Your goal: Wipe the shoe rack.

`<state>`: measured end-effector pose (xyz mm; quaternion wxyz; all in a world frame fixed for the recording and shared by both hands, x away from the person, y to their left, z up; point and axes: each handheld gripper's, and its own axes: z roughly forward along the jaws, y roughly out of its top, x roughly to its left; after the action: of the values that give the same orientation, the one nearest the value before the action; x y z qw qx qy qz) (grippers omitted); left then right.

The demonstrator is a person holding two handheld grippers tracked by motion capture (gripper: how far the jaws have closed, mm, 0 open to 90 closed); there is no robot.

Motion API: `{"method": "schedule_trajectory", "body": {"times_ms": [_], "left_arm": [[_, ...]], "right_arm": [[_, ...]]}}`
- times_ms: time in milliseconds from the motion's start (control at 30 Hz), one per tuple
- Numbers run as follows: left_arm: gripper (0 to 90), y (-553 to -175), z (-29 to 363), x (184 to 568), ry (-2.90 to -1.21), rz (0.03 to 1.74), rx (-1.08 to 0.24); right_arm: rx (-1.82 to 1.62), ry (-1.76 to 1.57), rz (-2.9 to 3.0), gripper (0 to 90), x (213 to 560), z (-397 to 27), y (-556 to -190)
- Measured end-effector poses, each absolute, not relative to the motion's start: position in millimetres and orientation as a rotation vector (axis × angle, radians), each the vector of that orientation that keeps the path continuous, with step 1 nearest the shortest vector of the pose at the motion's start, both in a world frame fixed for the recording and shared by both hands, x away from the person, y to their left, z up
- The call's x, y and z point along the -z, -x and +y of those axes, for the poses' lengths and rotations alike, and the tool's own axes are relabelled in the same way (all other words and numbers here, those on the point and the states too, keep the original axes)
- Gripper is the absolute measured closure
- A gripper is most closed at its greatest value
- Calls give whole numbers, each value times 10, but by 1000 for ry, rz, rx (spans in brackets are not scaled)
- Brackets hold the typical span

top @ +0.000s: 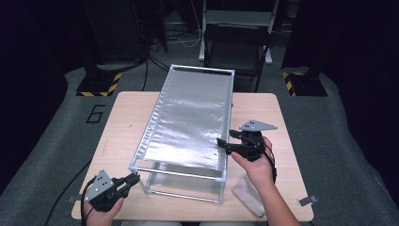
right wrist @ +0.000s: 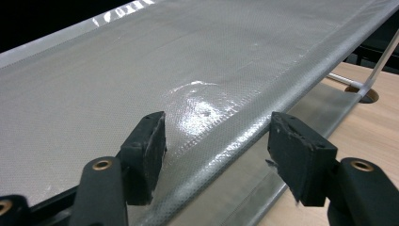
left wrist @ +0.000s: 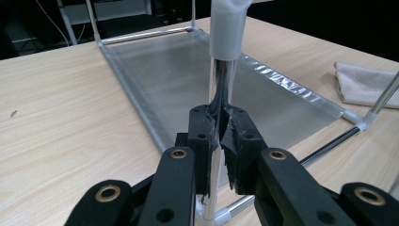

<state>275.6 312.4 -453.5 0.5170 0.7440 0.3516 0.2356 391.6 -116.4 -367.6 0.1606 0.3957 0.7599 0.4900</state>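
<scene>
Left hand-held gripper clamps shiny upright rack post.

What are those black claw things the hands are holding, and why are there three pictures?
They are grabbers: a person squeezes one in each hand. One picture looks down from above the table; the other two come from small cameras riding on each grabber. On the table stands a metal shelf rack with silvery fabric shelves, and a folded cloth lies beside it. The left gripper is shut on one upright pole at the rack's near corner. The right gripper is open, with the edge of the top shelf between its jaws but not pinched.
</scene>
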Motion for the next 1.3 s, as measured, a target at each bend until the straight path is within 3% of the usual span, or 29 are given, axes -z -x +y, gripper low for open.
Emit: {"method": "schedule_trajectory", "body": {"times_ms": [467, 1300], "left_arm": [[812, -2645, 3089, 4543, -1806, 798, -560], [810, -2667, 3101, 4568, -1806, 785, -565]], "right_arm": [[-1408, -1135, 2168, 401, 3698, -1228, -3860], [-1501, -1230, 2196, 343, 3758, -1298, -3992]]}}
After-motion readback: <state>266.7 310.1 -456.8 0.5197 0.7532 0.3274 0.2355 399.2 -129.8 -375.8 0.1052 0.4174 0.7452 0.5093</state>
